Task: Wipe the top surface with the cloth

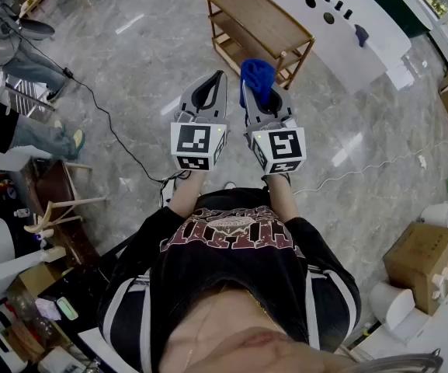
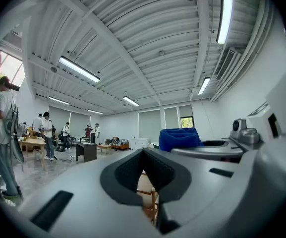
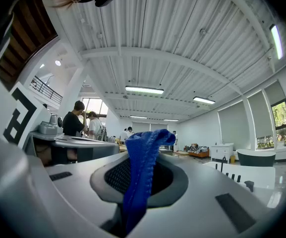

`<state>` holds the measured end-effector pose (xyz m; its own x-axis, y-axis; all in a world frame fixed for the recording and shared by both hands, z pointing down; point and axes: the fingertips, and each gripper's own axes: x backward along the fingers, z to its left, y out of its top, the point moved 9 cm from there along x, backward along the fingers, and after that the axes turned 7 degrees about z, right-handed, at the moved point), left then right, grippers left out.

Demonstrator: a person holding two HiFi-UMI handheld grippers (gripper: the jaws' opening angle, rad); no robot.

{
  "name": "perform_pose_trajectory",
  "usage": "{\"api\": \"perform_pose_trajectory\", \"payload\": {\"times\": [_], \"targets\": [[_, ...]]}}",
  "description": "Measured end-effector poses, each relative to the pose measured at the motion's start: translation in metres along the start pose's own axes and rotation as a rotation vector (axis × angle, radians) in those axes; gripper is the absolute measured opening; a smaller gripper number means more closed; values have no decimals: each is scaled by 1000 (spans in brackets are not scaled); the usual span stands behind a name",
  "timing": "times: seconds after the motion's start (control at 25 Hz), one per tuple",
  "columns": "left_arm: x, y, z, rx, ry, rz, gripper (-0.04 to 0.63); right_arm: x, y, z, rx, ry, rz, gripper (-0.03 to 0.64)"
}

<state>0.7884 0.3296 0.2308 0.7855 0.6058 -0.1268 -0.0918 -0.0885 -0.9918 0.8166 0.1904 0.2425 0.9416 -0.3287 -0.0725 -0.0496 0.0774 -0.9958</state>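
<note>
A wooden trolley (image 1: 264,20) with a flat brown top stands on the grey floor ahead of me, beyond both grippers. My right gripper (image 1: 253,92) is shut on a blue cloth (image 1: 257,78), which bunches up above its tips. In the right gripper view the cloth (image 3: 139,175) runs up between the jaws and folds over at the top. My left gripper (image 1: 218,78) is held beside it at chest height, its jaws shut with nothing in them (image 2: 143,156). The cloth (image 2: 178,138) also shows to the right in the left gripper view. Both grippers are in the air, short of the trolley.
A long white counter (image 1: 340,18) runs behind the trolley at the upper right. A black cable (image 1: 107,123) crosses the floor to my left. Cardboard boxes (image 1: 421,263) stand at the right, a wooden chair (image 1: 57,204) and clutter at the lower left. People stand far off.
</note>
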Motion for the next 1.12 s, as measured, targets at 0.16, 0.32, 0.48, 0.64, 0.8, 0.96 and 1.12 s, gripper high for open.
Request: {"api": "perform_pose_trajectory", "payload": {"times": [0.16,0.32,0.48,0.64,0.8,0.96,1.12], "targets": [[-5,-4,-3,17,16,3,49,0,-3,-6,0,20,-3,64],[-7,-8,-7,22,39,11,49,0,-6,-12,1,34,-3,64],[-14,-11,-9,25,46,29,49,-5,-10,-19,-7,42,10,64],[-25,-15,-4,30,43,49,49,-15,-13,-23,-15,41,21,64],[-44,-15,6,29,32,54,49,-33,-14,-32,-25,23,24,64],[-76,-11,21,13,5,59,49,-60,-13,-47,-20,3,27,64],[-111,-3,41,6,-22,53,49,-95,-8,-62,-16,-15,26,64]]}}
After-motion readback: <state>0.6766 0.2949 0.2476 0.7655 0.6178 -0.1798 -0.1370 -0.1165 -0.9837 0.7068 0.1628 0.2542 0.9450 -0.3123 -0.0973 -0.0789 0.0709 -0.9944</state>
